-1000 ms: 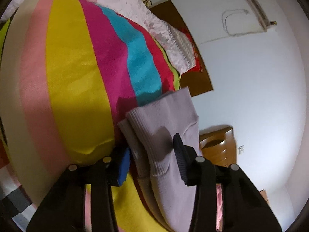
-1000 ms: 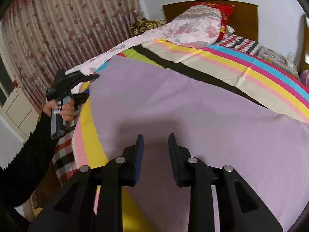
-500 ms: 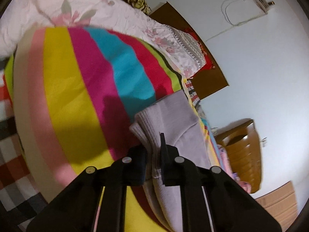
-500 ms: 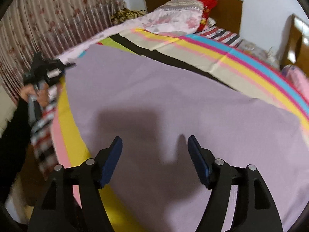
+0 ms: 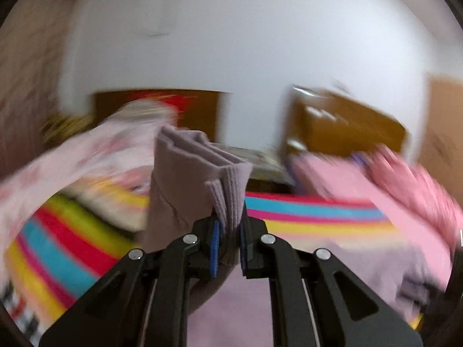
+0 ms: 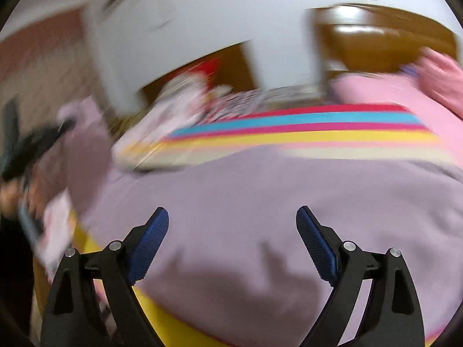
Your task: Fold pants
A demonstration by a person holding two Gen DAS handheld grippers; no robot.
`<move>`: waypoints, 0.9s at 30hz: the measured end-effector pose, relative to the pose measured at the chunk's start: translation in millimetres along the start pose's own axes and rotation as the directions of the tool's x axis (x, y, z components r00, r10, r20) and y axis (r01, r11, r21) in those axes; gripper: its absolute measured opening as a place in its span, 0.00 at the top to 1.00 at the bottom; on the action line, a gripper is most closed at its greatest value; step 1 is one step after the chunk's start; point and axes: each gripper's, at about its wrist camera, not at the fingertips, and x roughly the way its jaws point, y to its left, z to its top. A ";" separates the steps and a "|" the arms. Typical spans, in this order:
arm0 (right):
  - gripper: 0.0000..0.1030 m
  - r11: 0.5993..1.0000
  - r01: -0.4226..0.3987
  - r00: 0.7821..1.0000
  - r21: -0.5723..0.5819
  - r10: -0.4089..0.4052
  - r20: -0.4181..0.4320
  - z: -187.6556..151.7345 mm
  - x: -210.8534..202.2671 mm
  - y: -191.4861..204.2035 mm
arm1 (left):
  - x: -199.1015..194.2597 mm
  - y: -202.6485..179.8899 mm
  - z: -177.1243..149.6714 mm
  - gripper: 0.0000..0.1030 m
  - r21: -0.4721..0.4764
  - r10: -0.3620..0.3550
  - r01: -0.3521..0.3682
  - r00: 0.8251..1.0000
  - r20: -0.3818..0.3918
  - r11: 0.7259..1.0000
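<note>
My left camera sits close behind the pants (image 5: pixel 199 173), facing the headboard (image 5: pixel 202 110); my right looks low across them, sharing the striped bedspread (image 6: pixel 303 133) mid-frame.

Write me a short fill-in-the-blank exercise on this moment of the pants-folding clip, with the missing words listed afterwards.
1. The left claw is shut on the ribbed hem of the lilac ______.
2. The right claw hovers over the pants with its jaws wide ______.
3. The pants lie on a ______ bedspread of yellow, blue and pink.
4. Both views are ______, so small details cannot be read.

Missing words: pants; open; striped; blurred
</note>
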 end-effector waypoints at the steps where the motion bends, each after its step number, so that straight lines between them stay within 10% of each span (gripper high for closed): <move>1: 0.15 0.998 0.040 0.999 0.045 -0.041 0.025 1.5 -14.4 -21.0 | 9.0 -33.7 -9.0 0.89 0.054 -0.052 0.053 0.998 -0.026 0.997; 4: 0.15 0.980 0.156 0.984 0.121 -0.165 0.069 1.9 -52.6 -65.4 | 41.2 -125.6 -56.5 0.75 0.151 -0.267 0.300 0.942 -0.203 0.942; 6: 0.15 0.965 0.220 0.970 0.145 -0.232 0.071 -0.5 -72.5 -83.5 | 48.8 -163.3 -92.4 0.49 0.167 -0.362 0.431 0.872 -0.330 0.887; 7: 0.15 0.962 0.226 0.969 0.151 -0.238 0.070 -3.3 -77.4 -86.5 | 43.2 -168.7 -101.6 0.36 0.181 -0.373 0.445 0.869 -0.327 0.877; 11: 0.15 0.974 0.161 0.985 0.159 -0.169 0.039 -19.6 -79.8 -85.3 | -0.5 -141.7 -112.7 0.14 0.168 -0.428 0.463 0.879 -0.208 0.870; 14: 0.26 0.985 0.060 0.998 0.161 -0.058 -0.016 -27.7 -52.5 -69.5 | -20.0 -90.4 -114.8 0.13 0.148 -0.254 0.280 0.952 -0.173 0.949; 17: 0.34 0.976 -0.100 0.991 0.192 0.115 -0.070 -29.9 -16.9 -48.0 | -28.4 -36.7 -117.8 0.13 0.078 -0.112 0.128 0.977 -0.183 0.989; 21: 0.35 0.959 -0.194 0.953 0.206 0.234 -0.192 -31.7 27.6 -8.8 | -36.1 18.8 -136.4 0.13 0.041 0.068 -0.060 0.968 -0.241 0.997; 27: 0.36 0.968 -0.120 0.922 0.220 0.191 -0.337 -25.6 68.4 13.8 | -25.4 38.2 -153.6 0.12 0.053 0.057 -0.043 0.955 -0.292 0.998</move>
